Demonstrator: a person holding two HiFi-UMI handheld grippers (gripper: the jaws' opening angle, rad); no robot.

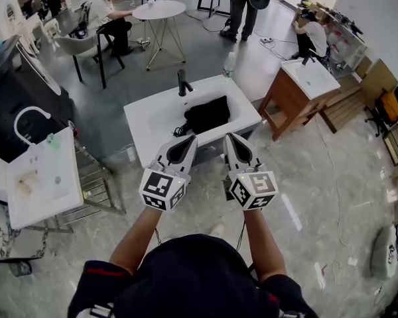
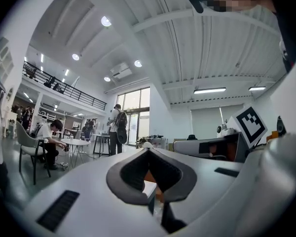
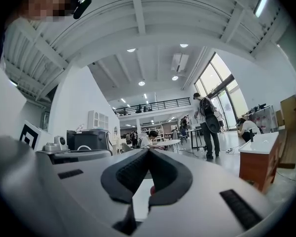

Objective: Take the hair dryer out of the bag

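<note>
I am at the very start of the task, by my judgement: neither tool has touched anything. The left gripper [image 1: 188, 142] and the right gripper [image 1: 231, 140] are held level, side by side, in front of the white sink [image 1: 152, 114]. In each gripper view the two dark pads meet at their tips and there is nothing between them, so both pairs of fingers are fully closed and empty.

The black bag [image 1: 207, 114] lies in the basin, at about 12 o'clock from my two tools and near to them, but apart. From the bag, the left gripper is at 7 o'clock and the right one at 5 o'clock. The black faucet [image 1: 183, 83] stands at 11 o'clock from the bag. The hair dryer I cannot see. I suppose it is inside the bag. I also cannot tell where the mouth of the bag is.

For the next move I think both jaws must first open. Then one gripper should go forward to pinch the soft cloth and hold the bag steady, while the other finds the opening. The cloth may fold and slip, so a slow approach seems wise.
</note>
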